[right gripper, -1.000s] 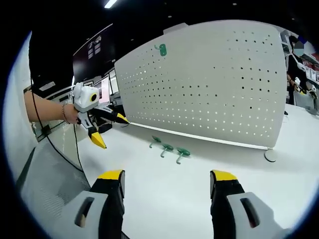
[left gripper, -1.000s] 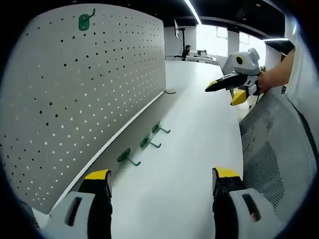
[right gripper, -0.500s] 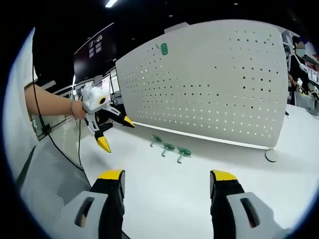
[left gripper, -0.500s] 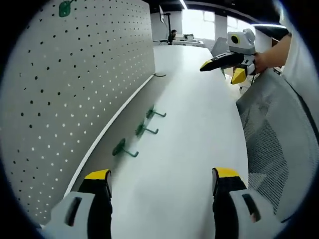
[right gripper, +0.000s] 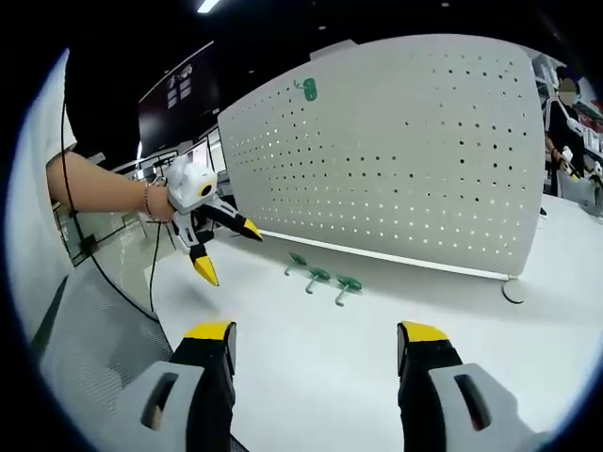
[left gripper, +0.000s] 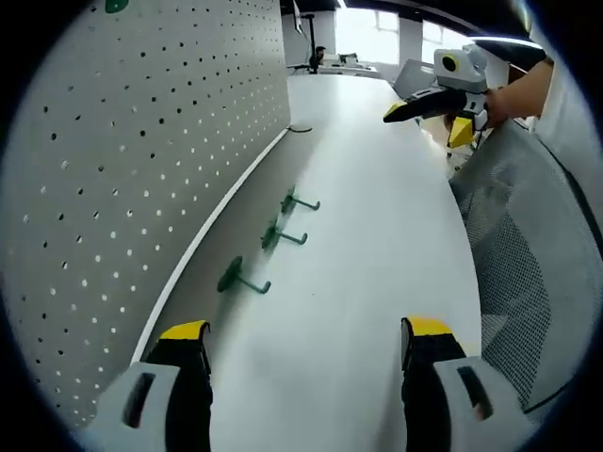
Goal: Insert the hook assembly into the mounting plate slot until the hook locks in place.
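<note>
White table (left gripper: 377, 245): we note three green hooks (left gripper: 271, 235) by pegboard (right gripper: 396, 151), well ahead of left gripper (left gripper: 300, 341) and right gripper (right gripper: 316, 341); both spread, empty.

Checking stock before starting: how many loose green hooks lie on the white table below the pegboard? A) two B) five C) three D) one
C: three green hooks lie in a row on the white table beside the perforated pegboard; the right gripper view shows the same three.
</note>
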`<state>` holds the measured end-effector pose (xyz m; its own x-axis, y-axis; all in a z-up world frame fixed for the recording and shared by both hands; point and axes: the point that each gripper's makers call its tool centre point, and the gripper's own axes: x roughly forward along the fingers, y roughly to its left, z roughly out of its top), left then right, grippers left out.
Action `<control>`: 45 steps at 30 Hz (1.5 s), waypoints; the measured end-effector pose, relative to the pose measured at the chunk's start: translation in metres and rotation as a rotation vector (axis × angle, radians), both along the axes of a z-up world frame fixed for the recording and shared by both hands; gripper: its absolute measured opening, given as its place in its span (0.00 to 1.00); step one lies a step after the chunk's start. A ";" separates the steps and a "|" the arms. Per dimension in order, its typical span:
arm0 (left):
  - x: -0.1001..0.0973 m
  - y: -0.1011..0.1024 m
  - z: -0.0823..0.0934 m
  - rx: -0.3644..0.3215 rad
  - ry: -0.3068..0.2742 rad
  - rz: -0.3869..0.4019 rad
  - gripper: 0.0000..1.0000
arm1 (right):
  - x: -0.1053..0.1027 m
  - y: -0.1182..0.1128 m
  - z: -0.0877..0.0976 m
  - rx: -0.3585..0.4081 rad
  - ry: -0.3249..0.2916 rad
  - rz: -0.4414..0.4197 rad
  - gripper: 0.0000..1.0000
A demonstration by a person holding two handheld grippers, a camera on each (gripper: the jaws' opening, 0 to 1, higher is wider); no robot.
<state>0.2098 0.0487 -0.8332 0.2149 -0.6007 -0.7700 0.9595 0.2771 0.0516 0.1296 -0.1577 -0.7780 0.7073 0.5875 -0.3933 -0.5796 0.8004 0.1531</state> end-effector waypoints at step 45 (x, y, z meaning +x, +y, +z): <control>0.046 -0.019 -0.038 0.208 -0.007 -0.300 0.85 | 0.000 -0.003 -0.005 0.001 0.020 -0.013 0.68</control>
